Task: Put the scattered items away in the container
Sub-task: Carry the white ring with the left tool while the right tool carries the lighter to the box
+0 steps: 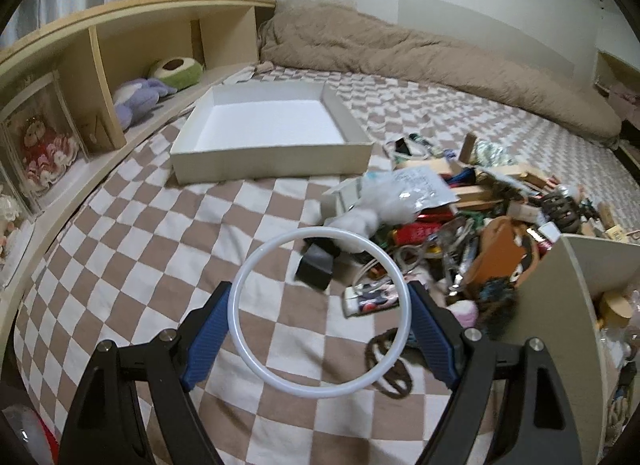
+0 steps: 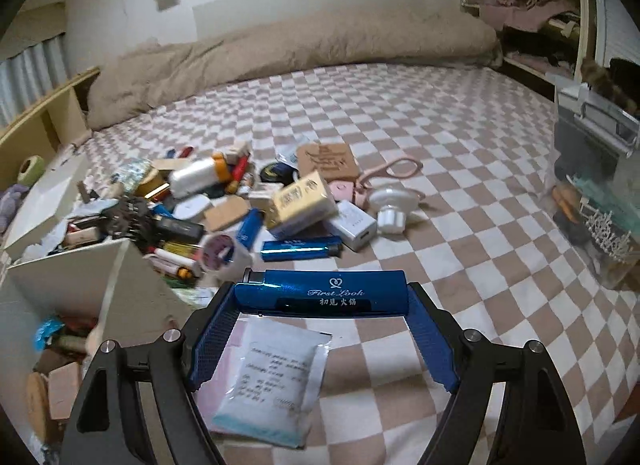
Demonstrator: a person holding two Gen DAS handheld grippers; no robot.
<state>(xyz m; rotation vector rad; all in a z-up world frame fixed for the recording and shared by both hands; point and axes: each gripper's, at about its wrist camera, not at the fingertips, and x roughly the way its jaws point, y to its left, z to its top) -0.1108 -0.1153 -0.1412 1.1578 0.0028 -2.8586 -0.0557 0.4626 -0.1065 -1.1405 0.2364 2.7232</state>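
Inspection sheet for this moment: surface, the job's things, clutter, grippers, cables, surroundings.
Surface: bed with a brown and white checked cover.
Job's things: empty white box on the bed; white ring; blue lighter.
Clutter: mixed pile right of the box, with a second blue lighter, pink scissors, a white charger; printed sachet under the right gripper.
Grippers: left gripper shut on the white ring, held across its width; right gripper shut on the blue lighter, end to end.
Cables: nothing seen for certain.
Surroundings: wooden shelf with plush toys, beige duvet.
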